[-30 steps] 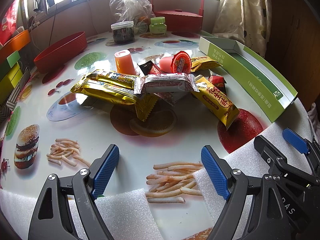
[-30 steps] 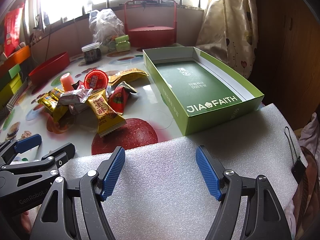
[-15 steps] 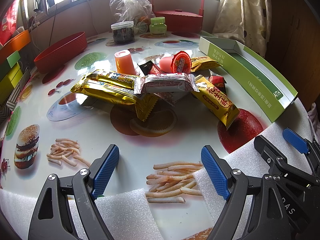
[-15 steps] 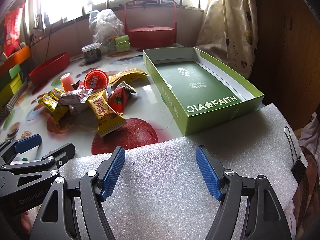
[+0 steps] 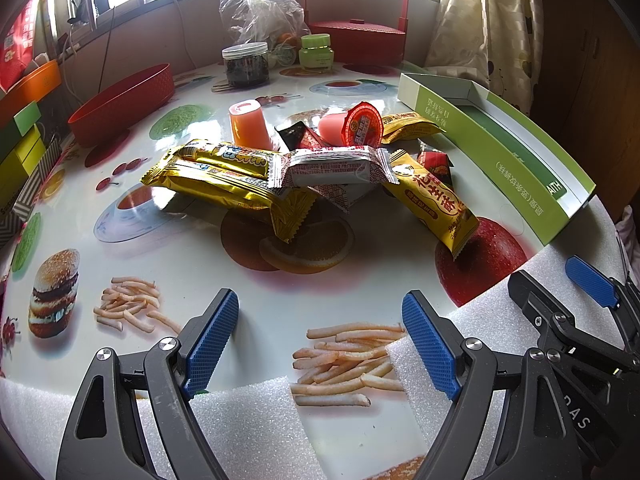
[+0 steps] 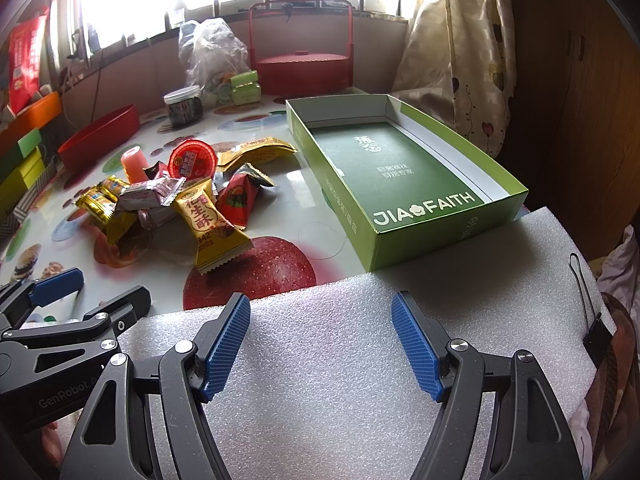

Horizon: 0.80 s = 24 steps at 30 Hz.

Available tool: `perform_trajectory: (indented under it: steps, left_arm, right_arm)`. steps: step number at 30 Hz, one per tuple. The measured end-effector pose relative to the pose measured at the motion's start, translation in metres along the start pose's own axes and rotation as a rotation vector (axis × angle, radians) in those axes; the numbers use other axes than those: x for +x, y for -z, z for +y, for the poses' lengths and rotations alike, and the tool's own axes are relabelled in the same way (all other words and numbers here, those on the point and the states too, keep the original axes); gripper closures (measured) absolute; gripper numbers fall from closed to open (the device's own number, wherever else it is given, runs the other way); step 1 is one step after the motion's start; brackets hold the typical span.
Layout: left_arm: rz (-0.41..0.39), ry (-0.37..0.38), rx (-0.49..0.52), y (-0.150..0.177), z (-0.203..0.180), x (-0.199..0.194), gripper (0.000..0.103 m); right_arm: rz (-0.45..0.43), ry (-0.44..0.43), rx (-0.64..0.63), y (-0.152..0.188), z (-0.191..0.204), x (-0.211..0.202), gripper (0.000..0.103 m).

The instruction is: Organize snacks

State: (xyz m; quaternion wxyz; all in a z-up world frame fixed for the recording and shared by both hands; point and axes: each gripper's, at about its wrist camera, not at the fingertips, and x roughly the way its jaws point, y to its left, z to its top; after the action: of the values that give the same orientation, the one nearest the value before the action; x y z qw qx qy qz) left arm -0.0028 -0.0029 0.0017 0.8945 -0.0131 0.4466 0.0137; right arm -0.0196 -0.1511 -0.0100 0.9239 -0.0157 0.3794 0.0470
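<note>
A: What are the two tools doing?

B: The left hand-held gripper [image 5: 320, 340] is hovering low over the near part of the counter [image 5: 192, 264], its blue pads spread wide with nothing between them. The right hand-held gripper [image 6: 322, 344] is sitting just as wide and just as empty over the white foam sheet [image 6: 340, 360] that is covering the counter's near edge.

A: And the snacks?

B: They are lying in one loose heap in the middle of the counter, well ahead of the left tool. Two long gold wafer packets [image 5: 224, 180] are lying side by side on the heap's left. A white-and-red packet [image 5: 332, 166] is resting across their ends. A yellow peanut-crisp packet [image 5: 434, 204] is slanting down on the right, its tip over a printed apple. Behind them an orange jelly cup [image 5: 249, 124] is standing upside down, and a red-lidded jelly cup [image 5: 354, 126] is lying on its side. A small red candy wrapper [image 6: 238, 200] is leaning against the heap's right side.

A: Where is the box?

B: The green box [image 6: 400, 176] is lying open to the right of the heap, near it but apart, and just beyond the foam. Only printing is showing on its floor.

A: Anything behind?

B: A red basin [image 5: 120, 108] is standing at far left, and a dark-filled jar [image 5: 246, 64] is standing beside a plastic bag [image 5: 260, 8].
</note>
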Motion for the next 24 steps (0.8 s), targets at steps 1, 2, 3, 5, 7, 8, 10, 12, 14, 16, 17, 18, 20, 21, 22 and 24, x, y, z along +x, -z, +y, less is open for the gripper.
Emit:
perform_trajectory:
  steps: [1,2,3,5,7,8,10,12,14,16,17,18,20,21,22,24]
  left_arm:
    - [0.0,0.0,0.0,0.0,0.0,0.0,0.019]
    - [0.0,0.0,0.0,0.0,0.0,0.0,0.019]
    - [0.0,0.0,0.0,0.0,0.0,0.0,0.019]
    - [0.0,0.0,0.0,0.0,0.0,0.0,0.019]
    - [0.0,0.0,0.0,0.0,0.0,0.0,0.019]
    - [0.0,0.0,0.0,0.0,0.0,0.0,0.019]
    - [0.0,0.0,0.0,0.0,0.0,0.0,0.019]
    - [0.0,0.0,0.0,0.0,0.0,0.0,0.019]
    - [0.0,0.001,-0.001,0.0,0.0,0.0,0.019]
    - [0.0,0.002,-0.002,-0.002,0.003,0.003,0.019]
    - [0.001,0.003,-0.002,-0.002,0.003,0.003,0.019]
    - [0.001,0.005,-0.002,-0.002,0.003,0.003,0.019]
    - [0.005,0.011,0.001,-0.003,0.004,0.003,0.019]
    - [0.006,0.013,0.001,-0.002,0.007,-0.001,0.019]
    - [0.01,0.02,0.001,-0.002,0.009,-0.002,0.019]
    - [0.016,0.033,0.002,-0.003,0.011,-0.002,0.019]
  right_arm:
    - [0.0,0.0,0.0,0.0,0.0,0.0,0.029]
    - [0.0,0.0,-0.001,0.0,0.0,0.0,0.029]
    - [0.0,0.0,0.0,0.0,0.0,0.0,0.029]
    - [0.001,0.0,0.0,0.0,0.0,0.001,0.029]
    - [-0.001,0.0,-0.001,0.0,0.0,0.001,0.029]
    - [0.0,0.0,-0.001,0.0,0.0,0.001,0.029]
    - [0.0,0.0,-0.001,0.0,0.0,0.001,0.029]
    - [0.0,0.0,-0.001,0.001,0.0,0.002,0.029]
    - [0.002,0.001,-0.002,-0.002,-0.001,-0.001,0.029]
    - [0.001,0.001,-0.002,-0.001,-0.001,0.0,0.029]
    - [0.001,0.001,-0.002,-0.001,-0.001,0.0,0.029]
    - [0.002,0.002,-0.004,-0.001,0.0,0.0,0.03]
    - [0.005,0.002,-0.007,-0.001,-0.002,-0.001,0.03]
    - [0.007,0.0,-0.007,-0.001,-0.003,-0.002,0.03]
    - [0.011,-0.004,-0.009,-0.004,-0.001,-0.003,0.03]
    - [0.017,-0.014,-0.01,-0.004,-0.001,-0.005,0.03]
